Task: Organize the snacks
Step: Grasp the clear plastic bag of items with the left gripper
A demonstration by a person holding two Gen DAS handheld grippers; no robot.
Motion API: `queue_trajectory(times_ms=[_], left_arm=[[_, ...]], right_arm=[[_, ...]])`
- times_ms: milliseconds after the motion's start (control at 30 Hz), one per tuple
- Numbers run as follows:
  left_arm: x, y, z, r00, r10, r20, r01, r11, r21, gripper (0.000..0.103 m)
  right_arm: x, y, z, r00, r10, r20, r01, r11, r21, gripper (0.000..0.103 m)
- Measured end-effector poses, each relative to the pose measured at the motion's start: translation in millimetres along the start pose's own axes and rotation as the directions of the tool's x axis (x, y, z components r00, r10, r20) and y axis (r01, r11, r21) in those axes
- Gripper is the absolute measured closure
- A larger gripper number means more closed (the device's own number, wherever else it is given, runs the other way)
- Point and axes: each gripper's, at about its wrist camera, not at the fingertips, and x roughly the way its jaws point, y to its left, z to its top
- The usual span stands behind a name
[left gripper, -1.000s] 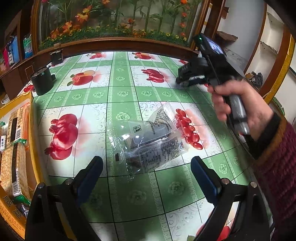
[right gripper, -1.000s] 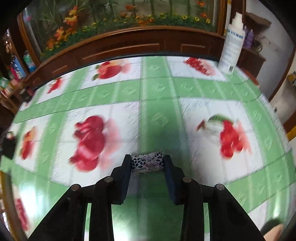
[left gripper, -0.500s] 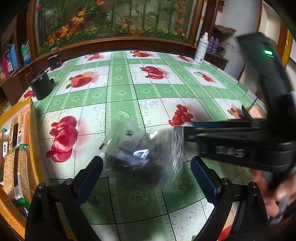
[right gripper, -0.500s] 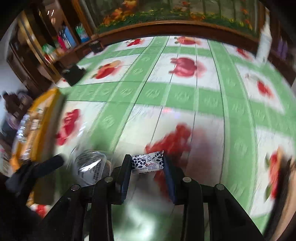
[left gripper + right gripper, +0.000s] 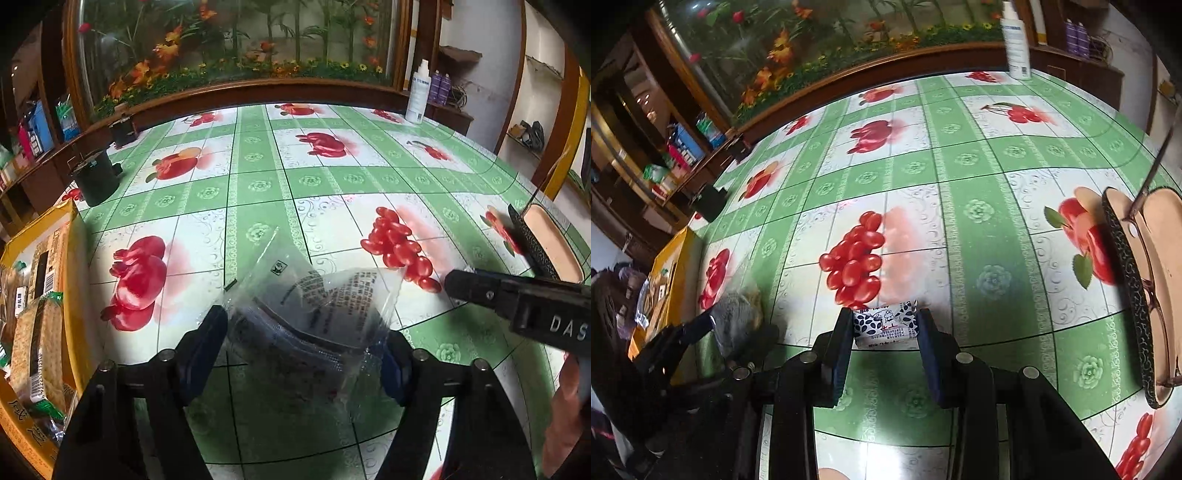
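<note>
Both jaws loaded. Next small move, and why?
Probably swing the left gripper left toward the yellow box: its jaws already clamp the clear bag, and the box with other snacks sits at the table's left edge. The right gripper holds a candy.

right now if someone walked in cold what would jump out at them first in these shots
The loud green tablecloth printed with red fruit fills both views. On it, the left gripper is closed around a crinkly clear snack bag, while the right gripper pinches a small black-and-white wrapped candy. At the table's left edge sits a yellow box already holding packaged snacks.
</note>
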Motion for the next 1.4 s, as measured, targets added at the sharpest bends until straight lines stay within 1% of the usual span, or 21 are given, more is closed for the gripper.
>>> queue_trajectory(times_ms=[67, 167, 233, 267, 367, 400, 467, 500, 533, 567, 600, 633, 700, 733, 833, 900, 967, 1033, 1100, 1200, 1400], left_arm=[[-1, -4, 0, 1.000, 0.012, 0.008, -0.012, 1.000, 0.016, 0.034], [-6, -7, -1, 1.000, 0.004, 0.028, -0.005, 1.000, 0.022, 0.039], [-11, -13, -1, 0.998, 0.022, 0.056, -0.025, 0.998, 0.054, 0.051], [-13, -15, -1, 0.997, 0.032, 0.069, -0.037, 0.997, 0.065, 0.053], [-14, -19, -2, 0.998, 0.020, 0.067, -0.025, 0.996, 0.084, 0.054], [-13, -20, -2, 0.997, 0.035, 0.066, -0.041, 0.995, 0.092, 0.054], [-10, -21, -2, 0.996, 0.074, 0.055, -0.079, 0.991, 0.104, 0.048], [-8, -20, -2, 0.996, 0.077, 0.044, -0.081, 0.992, 0.098, 0.037], [-6, -17, -1, 0.996, 0.080, 0.034, -0.082, 0.993, 0.087, 0.030], [-5, -14, -1, 0.995, 0.091, 0.030, -0.093, 0.993, 0.074, 0.020], [-5, -12, 0, 0.994, 0.103, 0.030, -0.105, 0.992, 0.066, 0.014], [-4, -10, 0, 0.994, 0.110, 0.029, -0.111, 0.992, 0.063, 0.012], [1, -9, 0, 0.994, 0.110, 0.005, -0.110, 0.992, 0.060, 0.011], [6, -7, -1, 0.994, 0.102, -0.031, -0.101, 0.994, 0.051, 0.011], [13, 1, 0, 0.997, 0.039, -0.073, -0.039, 0.999, 0.002, 0.007], [13, 4, 0, 0.998, 0.007, -0.069, -0.008, 1.000, -0.013, 0.008], [9, 1, 0, 0.999, 0.010, -0.051, -0.010, 1.000, -0.002, 0.027], [5, -4, -1, 1.000, 0.000, -0.031, 0.001, 1.000, 0.008, 0.062], [5, -9, -1, 1.000, -0.015, -0.024, 0.016, 0.999, 0.028, 0.073], [3, -12, -2, 0.999, -0.031, -0.020, 0.031, 0.999, 0.033, 0.081], [2, -11, -1, 0.996, -0.088, -0.017, 0.088, 0.996, 0.007, 0.082]], right_arm=[[-2, 0, -4, 1.000, 0.001, 0.003, -0.001, 1.000, -0.011, 0.066], [-5, 3, -4, 1.000, -0.017, 0.022, 0.017, 1.000, -0.023, 0.066], [-9, 4, -5, 0.999, -0.015, 0.033, 0.016, 1.000, -0.027, 0.066], [-10, 4, -5, 0.999, -0.012, 0.037, 0.013, 1.000, -0.027, 0.066], [-12, 8, -5, 0.999, -0.016, 0.046, 0.018, 0.999, -0.040, 0.066], [-12, 9, -6, 0.999, -0.021, 0.049, 0.023, 0.999, -0.044, 0.066], [-12, 10, -6, 0.998, -0.026, 0.050, 0.029, 0.998, -0.051, 0.066], [-12, 10, -6, 0.998, -0.026, 0.049, 0.028, 0.998, -0.052, 0.066], [-11, 10, -6, 0.999, -0.026, 0.048, 0.028, 0.998, -0.050, 0.066], [-11, 10, -6, 0.999, -0.025, 0.047, 0.028, 0.998, -0.050, 0.066], [-12, 9, -6, 0.999, -0.025, 0.048, 0.028, 0.998, -0.051, 0.066], [-12, 9, -6, 0.998, -0.027, 0.049, 0.029, 0.998, -0.049, 0.066], [-12, 9, -6, 0.999, -0.023, 0.049, 0.026, 0.999, -0.047, 0.066], [-12, 9, -6, 0.998, -0.022, 0.051, 0.024, 0.999, -0.047, 0.066], [-14, 10, -6, 0.998, -0.024, 0.057, 0.026, 0.998, -0.051, 0.066], [-15, 10, -6, 0.998, -0.021, 0.061, 0.024, 0.998, -0.050, 0.066], [-16, 10, -6, 0.998, -0.019, 0.065, 0.022, 0.998, -0.050, 0.066], [-17, 11, -6, 0.998, -0.019, 0.068, 0.022, 0.998, -0.052, 0.066], [-18, 12, -7, 0.997, -0.018, 0.069, 0.021, 0.998, -0.055, 0.066], [-18, 13, -7, 0.997, -0.017, 0.071, 0.021, 0.998, -0.057, 0.066], [-19, 12, -6, 0.997, -0.019, 0.078, 0.023, 0.998, -0.053, 0.066]])
